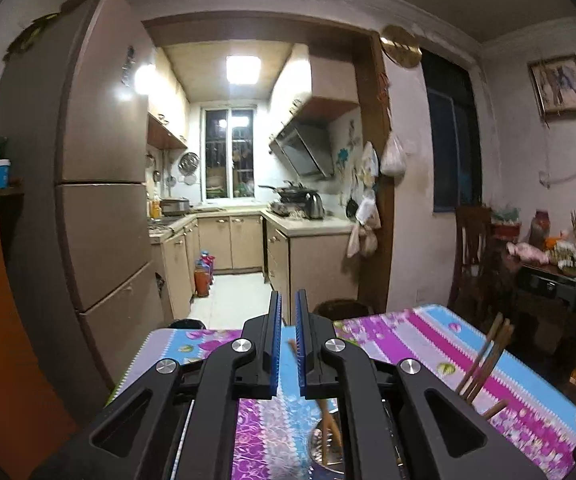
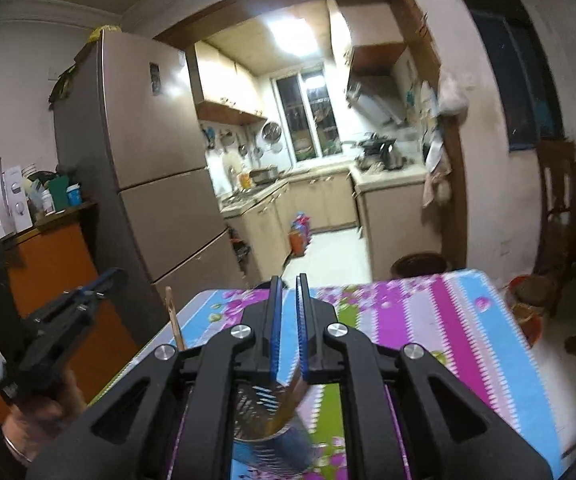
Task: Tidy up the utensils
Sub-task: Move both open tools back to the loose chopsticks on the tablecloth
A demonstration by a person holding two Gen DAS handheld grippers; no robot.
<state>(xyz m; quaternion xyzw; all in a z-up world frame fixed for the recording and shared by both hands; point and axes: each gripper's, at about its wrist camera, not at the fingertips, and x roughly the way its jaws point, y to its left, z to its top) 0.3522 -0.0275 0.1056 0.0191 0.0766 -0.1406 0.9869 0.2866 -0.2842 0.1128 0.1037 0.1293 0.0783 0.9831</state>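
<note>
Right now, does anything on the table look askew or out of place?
Nothing looks spilled or broken. Only the chopsticks lean sideways, fanned apart, at the right of the floral tablecloth; their holder is hidden.

Table (image 2: 428,320) as landmark: utensil holder (image 2: 263,436) stood on its near end, chopsticks (image 2: 288,404) apparently inside; fridge (image 2: 155,168) behind-left, kitchen (image 2: 328,208) behind.

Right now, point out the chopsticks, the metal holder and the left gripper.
chopsticks (image 1: 488,360): left wrist view, mid-shaft of the bundle.
metal holder (image 2: 263,444): right wrist view, its perforated wall.
left gripper (image 1: 286,312): left wrist view, between the fingertips.
</note>
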